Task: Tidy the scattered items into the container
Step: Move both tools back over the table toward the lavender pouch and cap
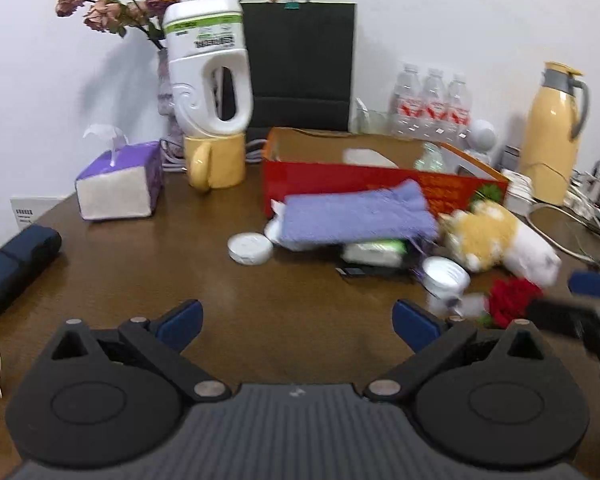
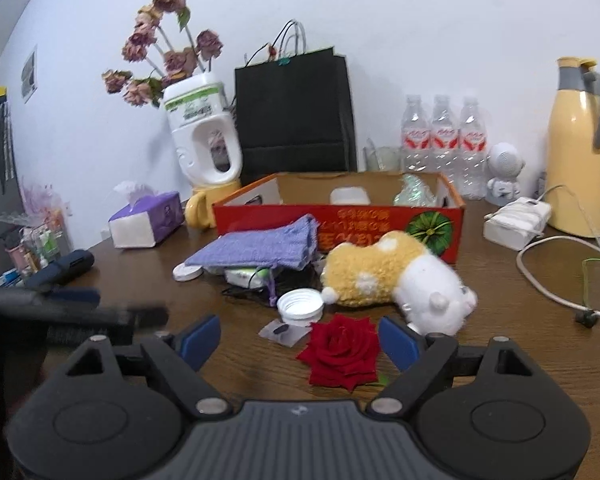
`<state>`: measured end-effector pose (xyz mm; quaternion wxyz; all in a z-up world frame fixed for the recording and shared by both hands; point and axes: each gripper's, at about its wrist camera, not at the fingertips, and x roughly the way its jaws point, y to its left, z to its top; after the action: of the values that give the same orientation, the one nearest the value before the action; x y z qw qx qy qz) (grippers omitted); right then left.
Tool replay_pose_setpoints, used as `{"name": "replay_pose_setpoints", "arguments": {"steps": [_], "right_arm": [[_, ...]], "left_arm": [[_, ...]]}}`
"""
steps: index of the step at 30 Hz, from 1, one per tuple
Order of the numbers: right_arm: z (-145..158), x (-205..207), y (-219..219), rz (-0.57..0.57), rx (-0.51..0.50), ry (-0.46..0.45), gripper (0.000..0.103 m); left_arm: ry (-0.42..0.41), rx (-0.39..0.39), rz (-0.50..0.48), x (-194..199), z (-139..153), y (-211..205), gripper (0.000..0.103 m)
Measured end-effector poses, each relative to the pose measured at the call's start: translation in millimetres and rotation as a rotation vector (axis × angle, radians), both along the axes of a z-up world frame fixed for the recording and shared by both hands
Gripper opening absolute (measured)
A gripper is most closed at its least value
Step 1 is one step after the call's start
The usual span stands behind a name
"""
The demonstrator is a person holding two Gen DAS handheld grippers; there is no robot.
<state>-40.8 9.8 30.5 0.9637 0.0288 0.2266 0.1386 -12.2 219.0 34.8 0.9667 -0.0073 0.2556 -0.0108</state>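
- In the left wrist view, the left gripper (image 1: 298, 322) fills the bottom of the frame with its blue-tipped fingers spread wide over bare brown table (image 1: 140, 272); nothing sits between them.
- In the right wrist view, the right gripper (image 2: 300, 346) is also spread, and the red rose (image 2: 340, 354) lies on the table between its fingers, though neither pad presses on it.
- The red cardboard box (image 2: 340, 222) stands open at the centre of both views, with a white object and something crinkly (too blurred to name) inside.
- Just in front of the box lies the scattered pile: a purple cloth (image 2: 256, 248) draped over smaller things, a stuffed toy (image 2: 396, 280) on its side touching the box's front, and a white lid (image 2: 300, 306) just above the rose.
- A round white tin (image 1: 250, 248) sits left of the cloth.
- At upper left stand a tissue box (image 1: 118, 182) and a yellow mug (image 1: 216, 162).
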Motion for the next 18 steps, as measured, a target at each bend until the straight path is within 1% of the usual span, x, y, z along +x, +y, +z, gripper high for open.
{"name": "replay_pose_setpoints", "arguments": {"steps": [2,6,8,10,11,14,15,16,18], "right_arm": [[-2,9,6,0.032,-0.01,0.02,0.078],[0,29,28,0.076,-0.074,0.029,0.077],[0,43,39,0.064,-0.1,0.042,0.067],[-2,57,43,0.059,-0.091,0.064,0.065],[-4,62,43,0.057,-0.082,0.076,0.063],[-11,73,46,0.028,-0.09,0.101,0.061],[-13,76,46,0.02,-0.103,0.107,0.061],[-16,78,46,0.006,-0.118,0.116,0.06],[-17,81,42,-0.013,-0.127,0.123,0.059]], "left_arm": [[-0.015,0.004,0.007,11,2,6,0.103],[-0.021,0.014,-0.023,34,2,14,0.103],[-0.015,0.017,-0.043,46,1,15,0.103],[-0.038,0.048,-0.084,56,-1,14,0.103],[-0.05,0.09,-0.116,61,-2,10,0.102],[-0.076,0.211,-0.242,71,-5,-1,0.094],[-0.086,0.254,-0.276,75,-5,-5,0.088],[-0.088,0.277,-0.301,78,-5,-7,0.083],[-0.076,0.272,-0.346,86,-5,-8,0.078]]}}
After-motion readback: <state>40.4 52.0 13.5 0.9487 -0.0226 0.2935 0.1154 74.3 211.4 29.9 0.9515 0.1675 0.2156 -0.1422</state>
